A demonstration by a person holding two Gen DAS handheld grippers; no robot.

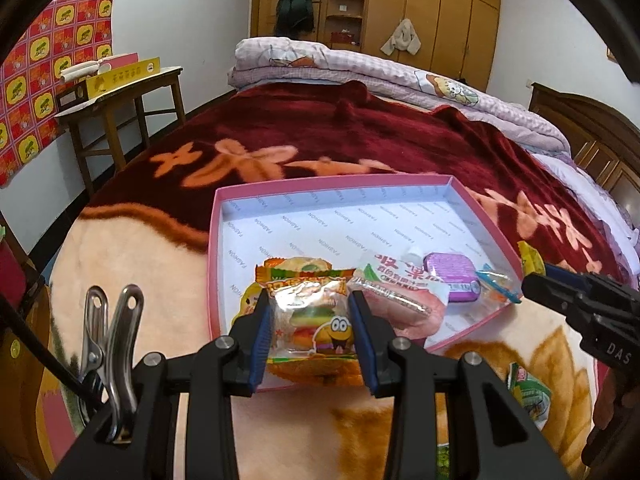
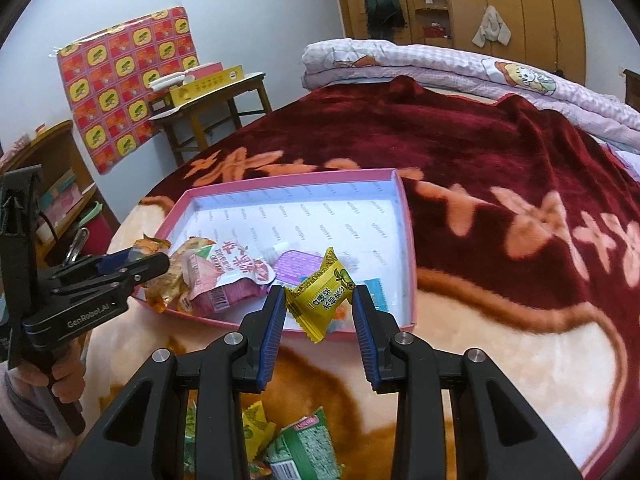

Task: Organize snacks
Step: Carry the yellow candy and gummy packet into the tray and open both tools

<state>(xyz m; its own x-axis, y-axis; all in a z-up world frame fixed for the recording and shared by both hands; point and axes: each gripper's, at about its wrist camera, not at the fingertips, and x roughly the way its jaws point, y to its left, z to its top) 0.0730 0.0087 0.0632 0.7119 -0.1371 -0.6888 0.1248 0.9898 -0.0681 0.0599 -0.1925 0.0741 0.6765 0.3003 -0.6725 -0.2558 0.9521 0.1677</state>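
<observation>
Snacks: small wrapped packets, some already in the shallow pink cardboard box lid with a white printed lining (image 1: 460,184), some loose on the plush cream-and-maroon blanket (image 1: 140,248) nearer the person.
Left gripper (image 1: 312,322): its blue-padded fingers are clamped on the clear-and-orange burger-print snack packet (image 1: 316,320), one pad on each side edge.
Burger packet, place: at the near left corner of the box; it overlaps the near rim, and whether it rests on the floor of the box or hangs just above it cannot be told.
Right gripper (image 2: 319,306): its fingers pinch the small yellow pillow-shaped candy packet (image 2: 320,296), held tilted, one crimped end up and far, the other down and near.
Yellow packet, place: above the near rim of the box, toward its right side, not touching the floor.
Already in the box: a pink-and-white foil pouch (image 2: 230,280), a purple ribbed rectangular sweet (image 2: 296,266) and a small clear wrapper with blue ends (image 1: 496,284), all crowded along the near edge.
Deciding relation: both held packets lie straight ahead of their fingers, and the bare floor of the box lies farther ahead still.
Nearer hand: the left is closer to the bare left part, the right to the right part.
Long axis: the yellow packet's runs near to far, so it would probably land lengthwise into the box.
Likely step: carry slightly farther in and release, a judgement only.
Still outside: green and yellow packets (image 2: 276,440) on the blanket below the right gripper.
</observation>
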